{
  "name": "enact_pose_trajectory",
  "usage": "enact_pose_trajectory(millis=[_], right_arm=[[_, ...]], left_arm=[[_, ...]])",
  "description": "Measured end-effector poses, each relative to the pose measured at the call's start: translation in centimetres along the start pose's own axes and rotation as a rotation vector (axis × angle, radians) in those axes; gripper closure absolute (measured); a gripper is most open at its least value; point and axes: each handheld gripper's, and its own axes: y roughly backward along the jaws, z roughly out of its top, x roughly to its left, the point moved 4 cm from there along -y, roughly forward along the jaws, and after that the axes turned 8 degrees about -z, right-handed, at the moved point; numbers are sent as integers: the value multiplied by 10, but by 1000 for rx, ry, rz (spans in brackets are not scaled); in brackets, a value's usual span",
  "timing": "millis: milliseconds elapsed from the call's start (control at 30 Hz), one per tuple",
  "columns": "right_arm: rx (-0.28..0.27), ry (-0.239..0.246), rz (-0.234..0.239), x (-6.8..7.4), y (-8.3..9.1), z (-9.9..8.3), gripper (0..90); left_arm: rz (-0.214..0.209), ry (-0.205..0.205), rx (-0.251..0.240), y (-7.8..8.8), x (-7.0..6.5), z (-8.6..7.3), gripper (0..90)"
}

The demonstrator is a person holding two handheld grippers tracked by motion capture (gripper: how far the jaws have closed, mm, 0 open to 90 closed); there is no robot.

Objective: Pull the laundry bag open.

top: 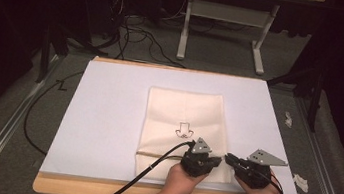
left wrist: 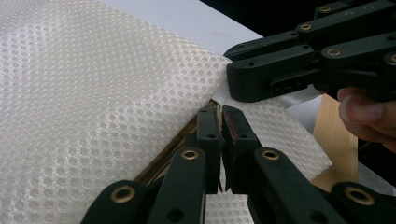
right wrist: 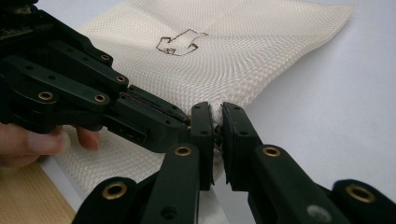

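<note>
A cream mesh bag (top: 183, 113) lies flat on the white board (top: 106, 118), with a small dark drawing (top: 185, 130) on it and a brown zipper line near its front edge. Both grippers meet at its front right corner. My left gripper (top: 217, 161) is shut on the bag's edge at the end of the zipper (left wrist: 219, 116). My right gripper (top: 228, 160) comes in from the right, shut on the mesh edge (right wrist: 215, 121) right beside the left one. The mesh (left wrist: 93, 93) is lifted slightly at that corner. The drawing (right wrist: 180, 42) sits beyond the jaws.
The board rests on a wooden table (top: 97, 188) whose front edge is just under the hands. Cables (top: 137, 37) and a white table frame (top: 226, 13) stand on the floor behind. Crumpled white scraps (top: 301, 182) lie right of the board.
</note>
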Motion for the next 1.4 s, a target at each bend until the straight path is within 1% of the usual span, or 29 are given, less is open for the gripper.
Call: enact_pose_trajectory(millis=[67, 167, 333, 367, 400, 433, 467, 567, 633, 700, 767, 800, 833, 867, 900, 933, 967, 1000, 1067, 1100, 1133, 1200, 1300, 1367, 1400], right_arm=[[1, -5, -2, 1, 0, 0, 852], [5, 0, -2, 2, 1, 0, 852], [6, 12, 3, 4, 1, 0, 855], [10, 14, 0, 4, 1, 1, 858], [9, 17, -13, 4, 1, 1, 860], [7, 14, -20, 3, 1, 1, 861], [8, 4, -24, 1, 2, 1, 861], [1, -15, -33, -4, 3, 0, 861], [4, -26, -43, -7, 4, 0, 861], [-7, -36, -41, -11, 5, -1, 860], [-2, -38, -35, -11, 5, -2, 859], [2, -34, -25, -9, 4, -2, 859], [5, -13, -31, -5, 3, -1, 859], [8, 5, -36, -2, 3, 0, 860], [9, 8, -32, -1, 2, 0, 860], [8, 11, -33, 0, 2, 1, 862], [13, 16, -55, 0, 2, 0, 864], [15, 4, -72, -4, 3, 0, 864], [12, -45, -78, -14, 6, -2, 863], [9, -56, -83, -18, 7, -4, 864], [11, -67, -86, -21, 7, -5, 864], [10, -79, -107, -28, 9, -7, 864], [11, -99, -121, -36, 11, -10, 863], [14, -114, -128, -41, 11, -11, 863], [15, -118, -134, -43, 11, -12, 862]], left_arm=[[-7, 9, -5, 2, 0, 0, 871], [-20, 15, 8, 4, 2, -1, 872], [-24, 4, 18, 7, 2, -2, 876], [-17, 2, 24, 8, 3, -2, 877], [-16, 9, 24, 9, 5, -3, 877], [-24, 26, 23, 10, 7, -4, 877], [-23, 34, 24, 11, 10, -4, 877], [6, 16, 42, 18, 14, -7, 877], [21, 22, 54, 25, 18, -10, 877], [26, 29, 60, 34, 24, -13, 877], [16, 24, 68, 41, 25, -14, 876], [24, 4, 82, 45, 23, -14, 876], [25, -7, 91, 47, 22, -15, 876], [23, -9, 95, 50, 22, -16, 876], [26, -5, 98, 52, 22, -17, 877], [36, 1, 112, 54, 24, -18, 877], [53, 19, 117, 58, 29, -21, 878], [58, 38, 121, 63, 34, -23, 877], [73, 69, 119, 74, 43, -28, 878], [81, 74, 121, 79, 46, -29, 878], [96, 89, 126, 88, 51, -32, 877], [126, 98, 139, 105, 58, -36, 878], [188, 139, 145, 144, 73, -47, 877], [229, 160, 133, 167, 81, -56, 877], [229, 166, 128, 174, 83, -60, 877]])
